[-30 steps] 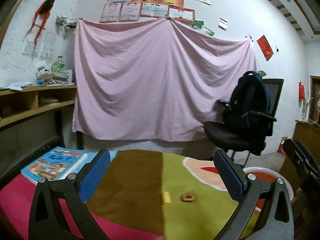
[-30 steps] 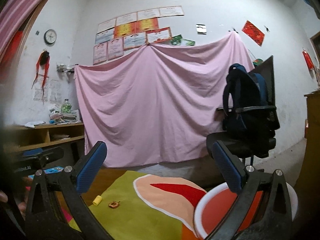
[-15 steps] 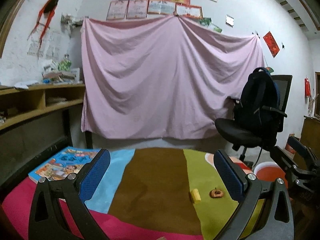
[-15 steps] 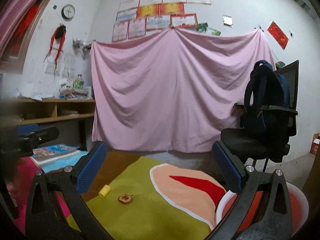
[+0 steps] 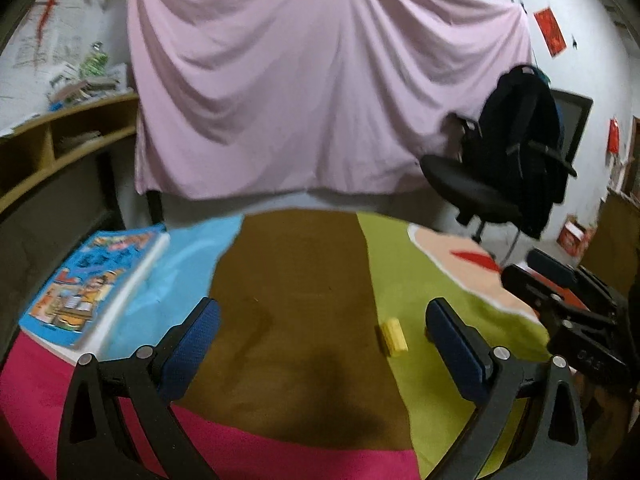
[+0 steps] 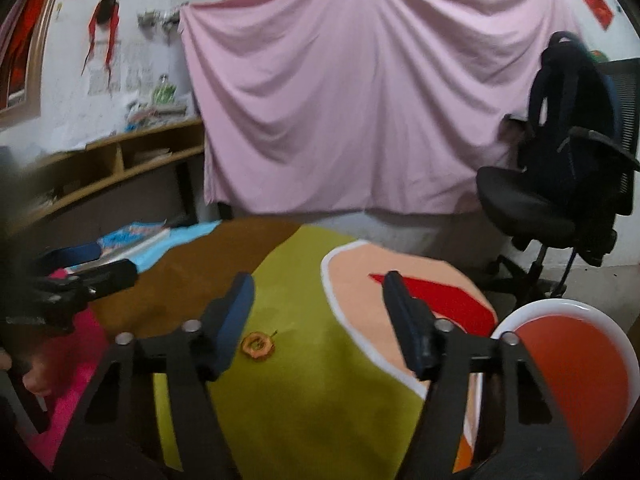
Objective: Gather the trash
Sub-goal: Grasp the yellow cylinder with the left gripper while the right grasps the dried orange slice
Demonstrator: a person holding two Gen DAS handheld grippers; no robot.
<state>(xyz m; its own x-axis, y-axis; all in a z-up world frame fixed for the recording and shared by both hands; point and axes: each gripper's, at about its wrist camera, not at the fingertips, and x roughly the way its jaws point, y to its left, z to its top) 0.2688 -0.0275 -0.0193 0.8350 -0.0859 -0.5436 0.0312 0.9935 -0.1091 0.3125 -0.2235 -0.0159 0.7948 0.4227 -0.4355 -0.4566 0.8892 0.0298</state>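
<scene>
A small yellow scrap (image 5: 393, 333) lies on the green part of the colourful tablecloth (image 5: 304, 280), just left of my left gripper's right finger. A round brown scrap (image 6: 258, 345) lies on the green cloth, right beside my right gripper's left finger. My left gripper (image 5: 322, 330) is open and empty above the brown stripe. My right gripper (image 6: 318, 308) is open and empty above the green area. A white bin with an orange-red inside (image 6: 576, 364) stands at the table's right edge. The right gripper also shows at the right of the left wrist view (image 5: 560, 292).
A colourful book (image 5: 92, 288) lies on the blue part of the cloth at the left. A black office chair with a dark backpack (image 5: 516, 152) stands beyond the table at the right. A pink sheet (image 5: 320, 80) hangs behind. Wooden shelves (image 5: 60, 148) line the left wall.
Both grippers have tilted down and moved closer to the table. The yellow scrap now sits between the left fingers' span; the brown scrap now lies by the right gripper's left finger.
</scene>
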